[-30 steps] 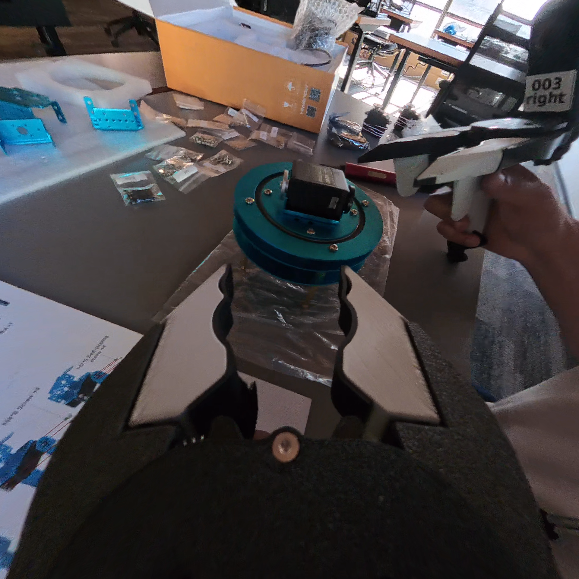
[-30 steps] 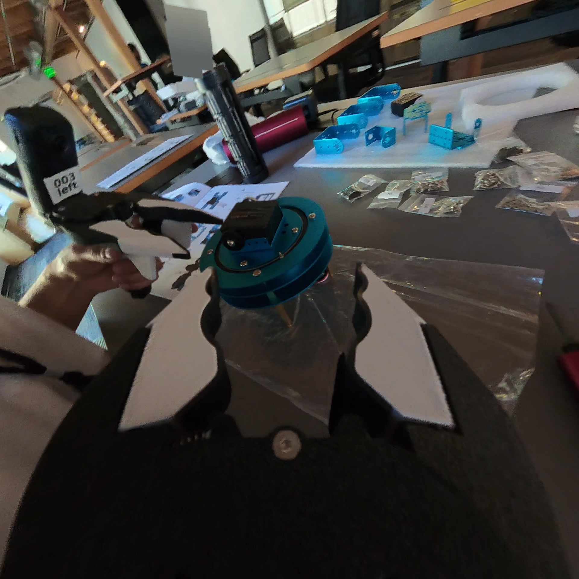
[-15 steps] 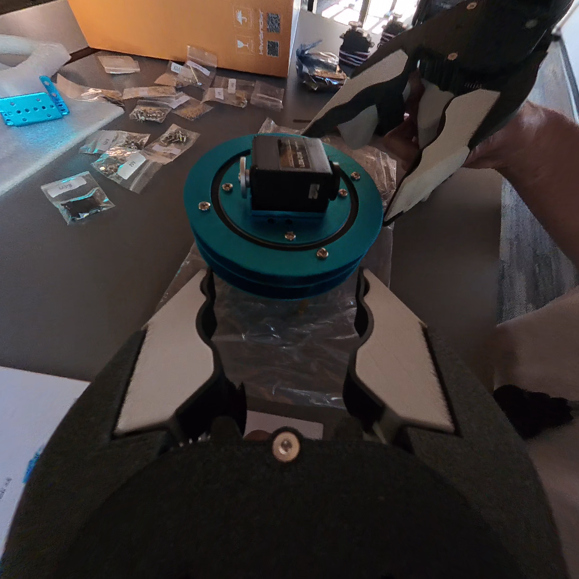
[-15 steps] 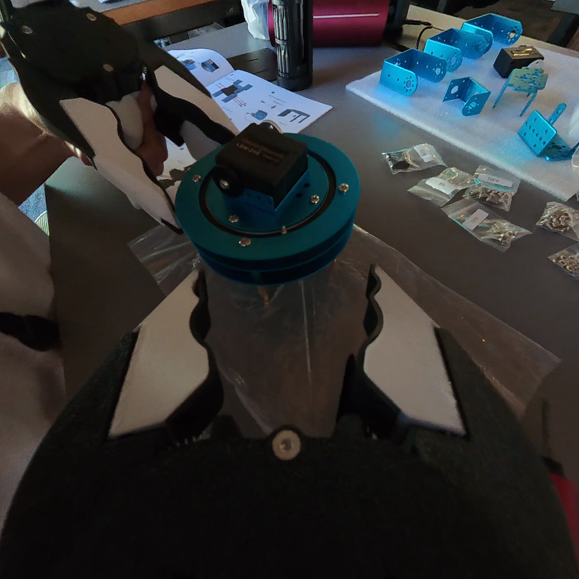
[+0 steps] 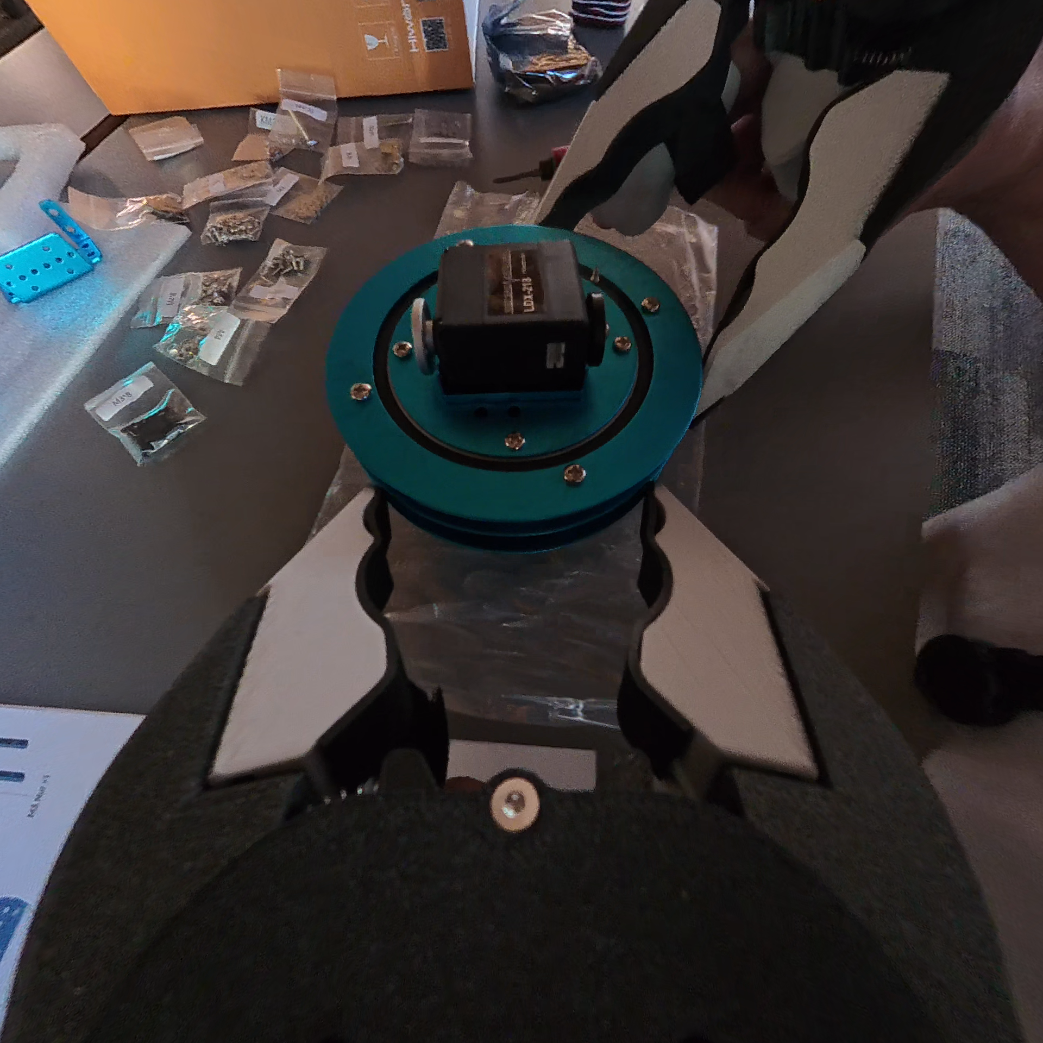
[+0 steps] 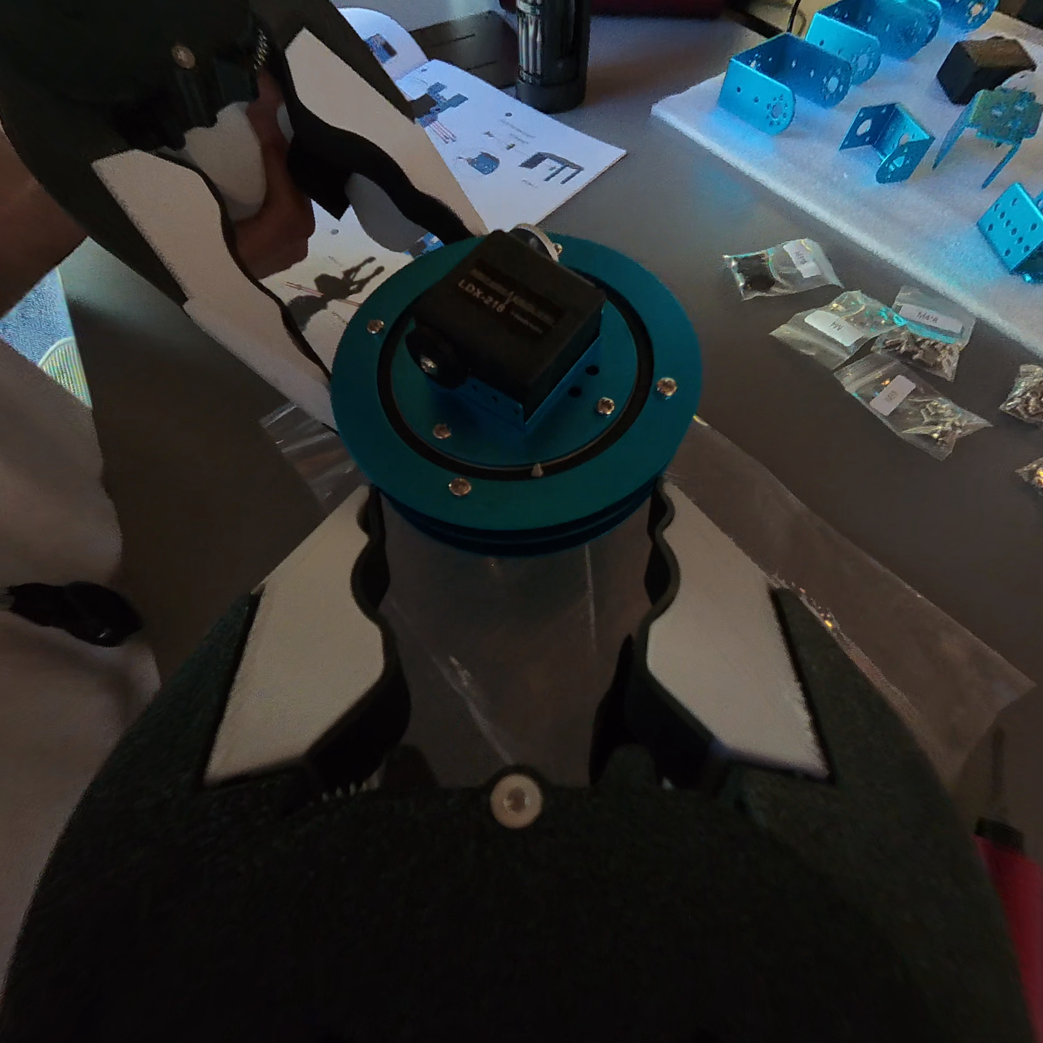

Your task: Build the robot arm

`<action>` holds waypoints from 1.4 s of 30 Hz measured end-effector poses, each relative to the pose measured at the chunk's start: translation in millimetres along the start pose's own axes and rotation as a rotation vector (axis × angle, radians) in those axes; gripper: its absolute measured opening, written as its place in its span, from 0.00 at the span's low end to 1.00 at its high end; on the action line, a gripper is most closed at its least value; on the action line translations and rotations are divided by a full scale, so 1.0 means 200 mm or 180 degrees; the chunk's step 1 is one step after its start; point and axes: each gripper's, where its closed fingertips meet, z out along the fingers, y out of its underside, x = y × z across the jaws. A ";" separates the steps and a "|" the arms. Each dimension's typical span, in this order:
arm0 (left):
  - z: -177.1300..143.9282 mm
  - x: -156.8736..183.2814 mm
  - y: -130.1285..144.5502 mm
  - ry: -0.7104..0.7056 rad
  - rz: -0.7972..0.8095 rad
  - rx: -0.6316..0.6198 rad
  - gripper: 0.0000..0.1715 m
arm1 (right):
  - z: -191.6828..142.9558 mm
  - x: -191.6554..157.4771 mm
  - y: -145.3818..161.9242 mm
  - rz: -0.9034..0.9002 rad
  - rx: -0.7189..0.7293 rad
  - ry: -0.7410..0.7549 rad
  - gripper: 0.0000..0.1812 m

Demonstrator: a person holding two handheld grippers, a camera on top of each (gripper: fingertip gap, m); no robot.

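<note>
Holding both grippers spread, you have the left gripper (image 5: 512,508) and the right gripper (image 6: 516,502) flanking the teal round metal turntable base (image 5: 513,451); contact probably has not been made. Its black box-shaped servo (image 5: 511,321) sits on top. The base stands on a clear plastic bag (image 6: 790,592), with small clear screw packets (image 5: 214,338) and blue metal brackets (image 6: 886,141) well apart.

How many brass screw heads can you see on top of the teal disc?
6 screw heads. Three on the outer ring: left, front, right. Three on the inner plate: left, front, right. The black servo may hide more.
</note>
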 end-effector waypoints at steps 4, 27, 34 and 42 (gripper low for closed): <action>-0.04 0.06 0.00 0.0000 0.0045 -0.0031 0.51 | -0.04 -0.06 0.01 -0.0006 -0.0001 -0.0012 0.51; -0.15 -0.01 -0.40 0.1521 0.2411 -0.0567 0.32 | -0.15 -0.03 -0.06 0.0054 0.0190 0.0090 0.13; -0.15 0.06 -0.39 0.1567 0.2293 -0.0406 0.30 | -0.11 -0.03 -0.06 -0.0134 0.0075 -0.0009 0.04; -0.06 0.08 -0.41 0.1263 0.1679 -0.0043 0.23 | -0.18 -0.02 -0.13 0.0427 0.0695 -0.0189 0.00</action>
